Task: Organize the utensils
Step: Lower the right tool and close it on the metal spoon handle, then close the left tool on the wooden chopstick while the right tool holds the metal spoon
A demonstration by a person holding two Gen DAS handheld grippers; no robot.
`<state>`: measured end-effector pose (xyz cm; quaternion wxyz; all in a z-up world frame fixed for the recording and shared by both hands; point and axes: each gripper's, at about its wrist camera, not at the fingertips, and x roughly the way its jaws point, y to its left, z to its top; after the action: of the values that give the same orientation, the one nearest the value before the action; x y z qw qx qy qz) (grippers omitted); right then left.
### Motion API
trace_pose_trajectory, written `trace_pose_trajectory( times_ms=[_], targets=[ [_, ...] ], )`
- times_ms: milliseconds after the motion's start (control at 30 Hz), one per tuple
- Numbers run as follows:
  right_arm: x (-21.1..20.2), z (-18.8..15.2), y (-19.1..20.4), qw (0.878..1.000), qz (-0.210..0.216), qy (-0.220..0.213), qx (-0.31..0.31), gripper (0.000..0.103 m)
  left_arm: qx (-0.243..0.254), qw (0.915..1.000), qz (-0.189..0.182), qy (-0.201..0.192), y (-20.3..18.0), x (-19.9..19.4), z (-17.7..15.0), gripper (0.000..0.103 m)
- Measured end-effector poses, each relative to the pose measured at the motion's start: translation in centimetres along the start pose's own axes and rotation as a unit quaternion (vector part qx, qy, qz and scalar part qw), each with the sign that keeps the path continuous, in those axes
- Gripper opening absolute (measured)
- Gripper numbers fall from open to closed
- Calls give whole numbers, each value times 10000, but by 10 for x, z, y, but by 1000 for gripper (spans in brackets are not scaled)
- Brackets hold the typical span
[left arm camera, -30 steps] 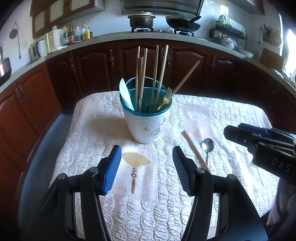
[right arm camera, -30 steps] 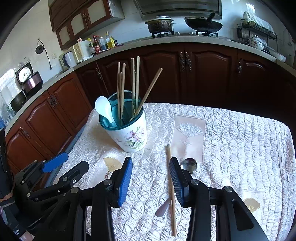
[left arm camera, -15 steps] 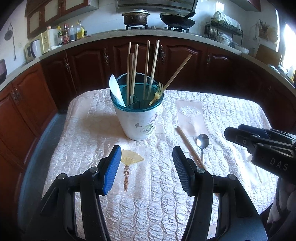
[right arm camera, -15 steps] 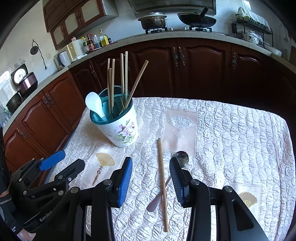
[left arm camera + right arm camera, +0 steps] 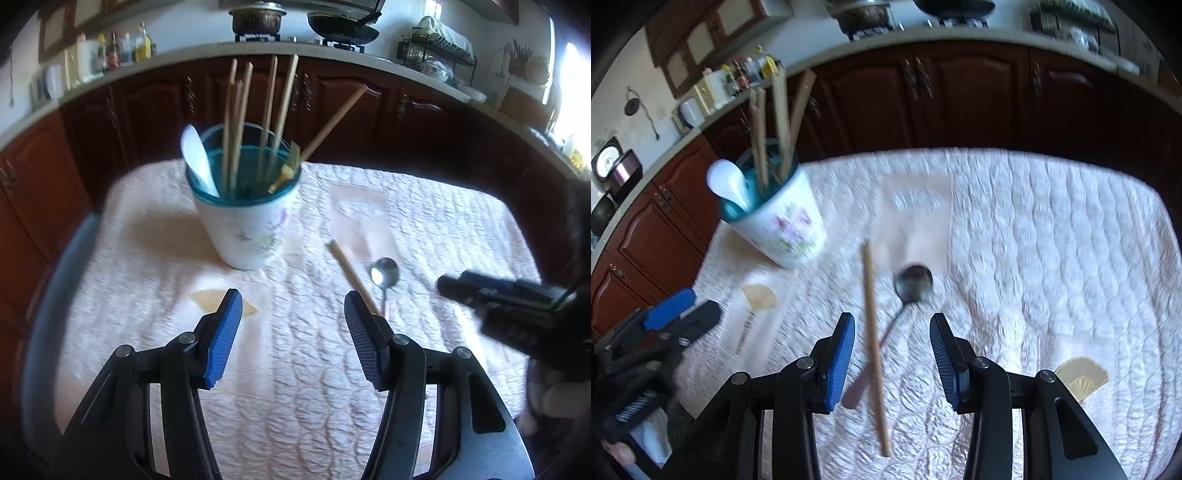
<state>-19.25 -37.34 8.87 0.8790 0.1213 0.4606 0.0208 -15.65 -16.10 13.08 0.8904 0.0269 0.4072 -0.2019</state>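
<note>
Right wrist view: now lower and closer over the quilted tablecloth than a second ago, right gripper spread wide and empty, jaws straddling the loose chopstick and the handle of the metal spoon crossing beneath it. Left wrist view: left gripper likewise released and holding nothing, nearer the utensil holder, already stocked with chopsticks, a white spoon and a fork. Probably a pick of the chopstick next, two items left to stow.
</note>
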Motion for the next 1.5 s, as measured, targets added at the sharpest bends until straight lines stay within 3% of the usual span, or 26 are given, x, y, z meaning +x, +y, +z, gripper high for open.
trace_pose_trajectory(
  times_ms=[200, 567, 600, 667, 733, 933, 1200, 1300, 1400, 1433, 1500],
  targets=[
    [41, -2, -24, 9988, 103, 299, 368, 40, -160, 9988, -248, 387, 2, 25, -5, 57],
    [104, 34, -47, 9979, 359, 523, 99, 40, -516, 9927, -723, 811, 10, 58, -2, 57],
    [106, 35, -46, 9978, 422, 494, 96, 39, -508, 9927, -720, 829, 9, 60, -2, 58],
    [110, 38, -48, 9974, 551, 466, 87, 21, -485, 9924, -689, 902, 8, 66, -2, 58],
    [113, 41, -50, 9959, 744, 482, 153, 11, -495, 9913, -688, 1006, 5, 75, -1, 58],
    [93, 35, -70, 9942, 970, 391, 257, 2, -427, 9903, -695, 1123, -11, 100, 9, 58],
    [54, 4, -125, 9943, 794, 421, 578, 2, -150, 9910, -324, 1290, -42, 145, 29, 58],
    [43, 1, -139, 9922, 920, 158, 827, 2, -147, 9916, -102, 1280, -51, 159, 36, 58],
    [45, 6, -132, 9892, 1249, 120, 755, 17, -164, 9910, 48, 1330, -56, 171, 42, 58],
    [48, 8, -126, 9894, 1293, 143, 648, 29, -158, 9906, 123, 1350, -57, 175, 44, 58],
    [56, 12, -116, 9888, 1383, 186, 525, 32, -191, 9892, 207, 1440, -58, 184, 47, 57]
  ],
)
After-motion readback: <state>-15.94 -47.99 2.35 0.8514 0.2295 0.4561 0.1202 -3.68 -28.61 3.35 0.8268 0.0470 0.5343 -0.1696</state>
